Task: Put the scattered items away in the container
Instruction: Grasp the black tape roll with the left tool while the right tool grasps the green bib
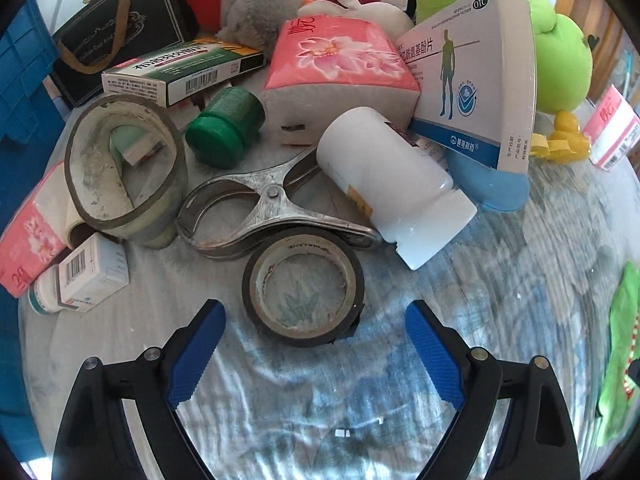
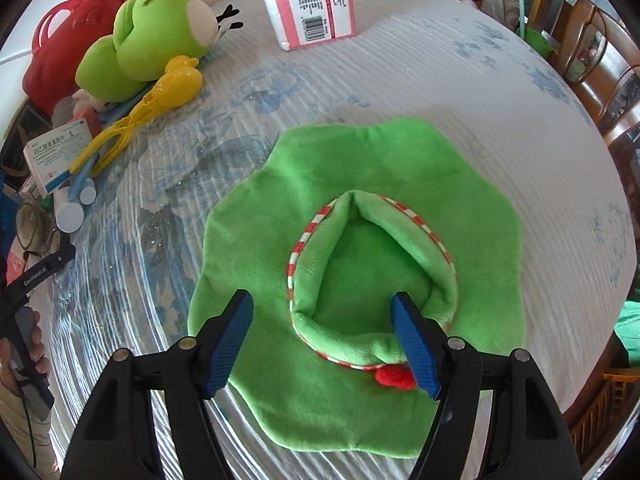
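In the left wrist view my left gripper (image 1: 314, 307) stands open just above the cloth, its blue pads on either side of a black tape roll (image 1: 303, 286) that lies flat right ahead of them. Behind the roll lie a metal clamp (image 1: 272, 204), a white bottle (image 1: 396, 184) and a green jar (image 1: 226, 128). A blue crate (image 1: 24, 92) shows at the left edge. In the right wrist view my right gripper (image 2: 322, 298) is open over a green plush hat (image 2: 360, 168). One pad is inside the hat's striped rim, the other outside, neither pressing.
The pile also holds a wide grey tape roll (image 1: 124, 168), pink tissue packs (image 1: 340, 60), medicine boxes (image 1: 472, 80) and a black gift bag (image 1: 120, 28). A green plush toy (image 2: 152, 40), yellow tongs (image 2: 148, 120) and a red bag (image 2: 68, 40) lie beyond. Wooden chairs (image 2: 600, 60) ring the table.
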The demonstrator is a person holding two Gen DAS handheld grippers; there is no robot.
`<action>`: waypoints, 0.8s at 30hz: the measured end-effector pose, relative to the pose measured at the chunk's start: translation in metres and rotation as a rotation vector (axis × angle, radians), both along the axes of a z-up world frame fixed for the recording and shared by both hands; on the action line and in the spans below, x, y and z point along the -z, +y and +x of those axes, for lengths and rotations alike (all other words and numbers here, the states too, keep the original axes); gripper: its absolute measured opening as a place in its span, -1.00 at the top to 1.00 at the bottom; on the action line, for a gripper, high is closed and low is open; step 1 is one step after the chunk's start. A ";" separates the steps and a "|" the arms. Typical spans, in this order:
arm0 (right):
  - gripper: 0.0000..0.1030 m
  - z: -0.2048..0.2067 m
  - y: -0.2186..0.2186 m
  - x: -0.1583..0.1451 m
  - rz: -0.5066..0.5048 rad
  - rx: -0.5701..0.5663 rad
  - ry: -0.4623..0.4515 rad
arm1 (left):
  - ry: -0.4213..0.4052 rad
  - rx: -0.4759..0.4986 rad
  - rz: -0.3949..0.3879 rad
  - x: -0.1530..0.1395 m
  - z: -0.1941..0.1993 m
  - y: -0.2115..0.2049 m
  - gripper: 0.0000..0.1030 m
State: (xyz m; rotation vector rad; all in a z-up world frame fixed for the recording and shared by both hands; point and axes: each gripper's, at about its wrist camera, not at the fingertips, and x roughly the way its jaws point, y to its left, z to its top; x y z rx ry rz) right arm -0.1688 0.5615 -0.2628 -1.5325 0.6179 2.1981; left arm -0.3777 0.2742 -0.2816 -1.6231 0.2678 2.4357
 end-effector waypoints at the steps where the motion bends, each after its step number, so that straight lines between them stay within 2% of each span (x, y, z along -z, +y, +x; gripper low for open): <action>1: -0.67 -0.002 -0.001 0.005 0.001 -0.002 0.006 | -0.002 -0.002 0.004 0.000 -0.001 0.000 -0.80; 3: -0.98 -0.007 -0.004 0.010 0.003 -0.013 0.007 | -0.006 -0.010 0.012 0.000 0.000 -0.001 -0.80; 8: -1.00 -0.013 -0.013 0.018 0.056 -0.043 -0.025 | -0.001 -0.008 0.046 0.000 0.006 -0.006 -0.75; 11: -0.85 -0.012 -0.020 0.021 0.108 -0.081 -0.058 | 0.019 0.044 0.054 -0.006 0.017 -0.008 -0.38; 13: -0.75 -0.009 -0.020 0.021 0.111 -0.087 -0.052 | 0.022 0.042 0.056 -0.009 0.021 -0.010 -0.03; 17: -0.74 -0.003 -0.020 0.023 0.117 -0.086 -0.030 | 0.025 0.043 0.065 -0.011 0.026 -0.017 0.01; 20: -0.85 0.001 -0.019 0.024 0.118 -0.090 -0.026 | 0.017 0.040 0.071 -0.013 0.028 -0.021 0.01; 22: -1.00 0.001 -0.017 0.025 0.119 -0.089 -0.024 | 0.023 0.038 0.088 -0.018 0.032 -0.027 0.02; 24: -1.00 0.002 -0.016 0.025 0.123 -0.086 -0.016 | 0.038 0.042 0.086 -0.025 0.038 -0.031 0.02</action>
